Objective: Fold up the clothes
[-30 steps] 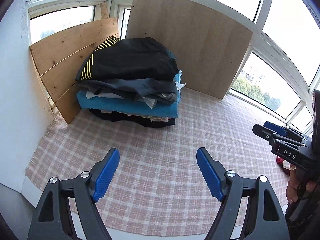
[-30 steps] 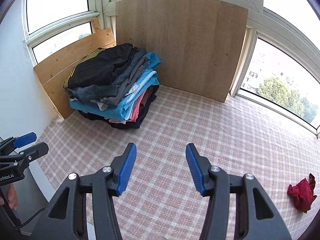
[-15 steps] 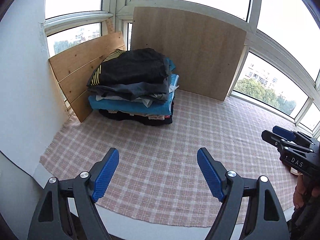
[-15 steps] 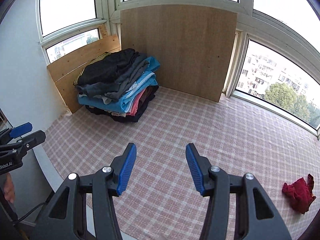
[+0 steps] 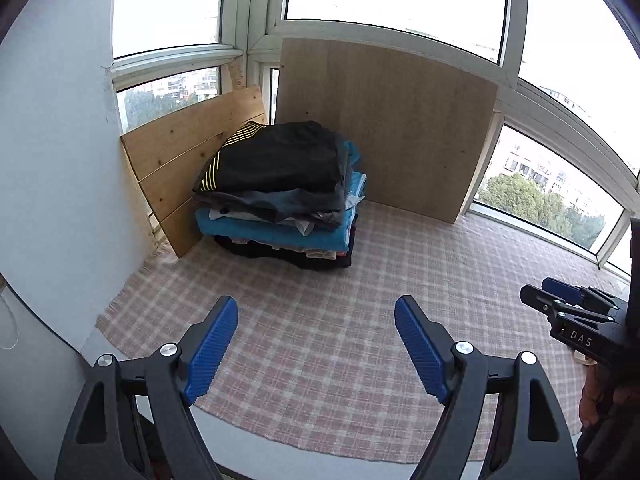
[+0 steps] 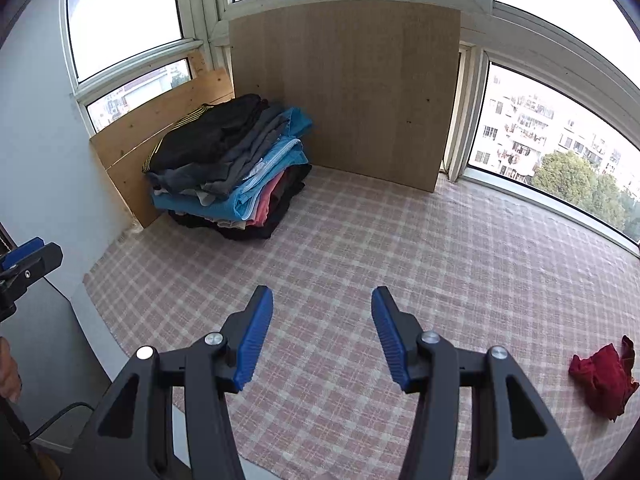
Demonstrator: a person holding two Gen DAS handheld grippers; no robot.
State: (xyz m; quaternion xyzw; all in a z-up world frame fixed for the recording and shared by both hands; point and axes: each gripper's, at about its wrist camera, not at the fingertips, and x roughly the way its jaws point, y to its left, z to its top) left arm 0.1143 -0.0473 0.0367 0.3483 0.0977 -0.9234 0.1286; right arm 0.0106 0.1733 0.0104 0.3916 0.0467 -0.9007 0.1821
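The red garment (image 6: 604, 378) is seen crumpled on the plaid cloth (image 6: 360, 248), low to the right of the right tool (image 6: 322, 334), which is nearer than the left tool (image 5: 316, 346). Both tools are held apart and empty. Folded clothes (image 5: 280, 192) are stacked far left. "DAS" is read on the right tool.

We find a stack of clothes (image 6: 236, 168) at upper left of the right wrist frame, resting on the cloth (image 6: 360, 264) that covers the lower half. Behind the stack stands a board (image 6: 348, 88); a second board (image 6: 160, 140) leans at its left. A crumpled garment (image 6: 602, 378) lies on the cloth at lower right, well apart from the stack.
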